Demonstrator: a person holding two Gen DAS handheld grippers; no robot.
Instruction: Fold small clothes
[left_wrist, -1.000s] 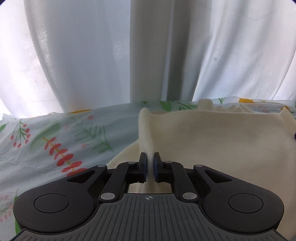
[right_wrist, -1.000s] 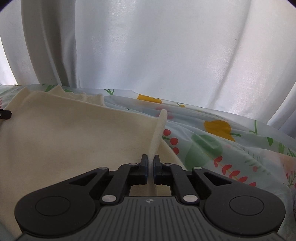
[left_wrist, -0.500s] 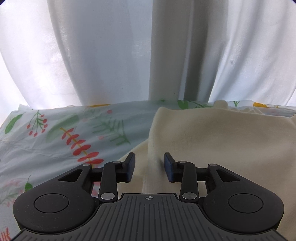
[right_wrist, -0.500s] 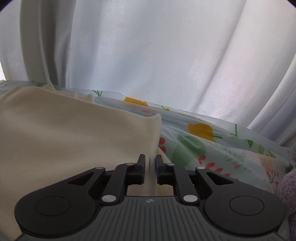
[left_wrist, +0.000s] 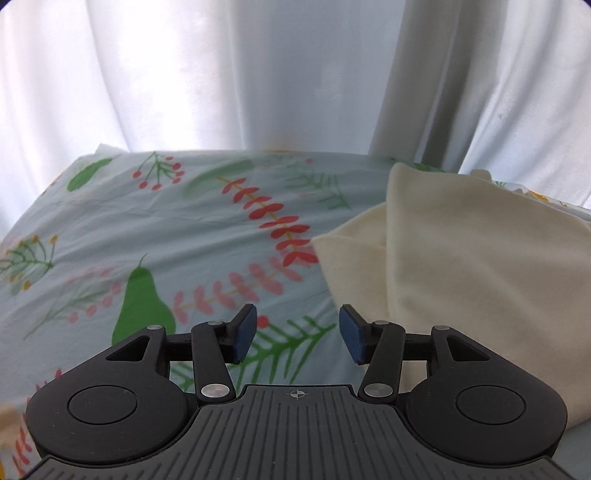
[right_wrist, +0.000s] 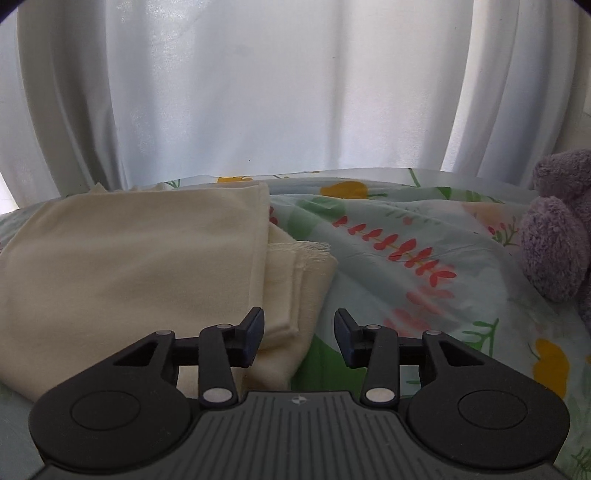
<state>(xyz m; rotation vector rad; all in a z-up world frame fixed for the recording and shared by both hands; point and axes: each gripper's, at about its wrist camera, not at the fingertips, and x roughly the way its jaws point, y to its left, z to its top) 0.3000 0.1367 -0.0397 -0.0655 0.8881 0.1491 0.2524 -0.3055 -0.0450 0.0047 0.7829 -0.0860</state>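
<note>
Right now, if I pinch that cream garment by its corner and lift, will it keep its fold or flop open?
The cream garment would probably flop: it drapes softly in loose layers on the floral sheet. The top fold likely slides off, since nothing pins it. It looks thin, so probably light.

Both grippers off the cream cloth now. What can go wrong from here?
1. The folded cream fabric garment has lower layers sticking out past its top edge; the next pinch may catch only some layers.
2. The right gripper, jaws just opening, hangs over that edge and could drag it.
3. The left gripper sits over loose floral bedsheet; it may grab sheet.
</note>
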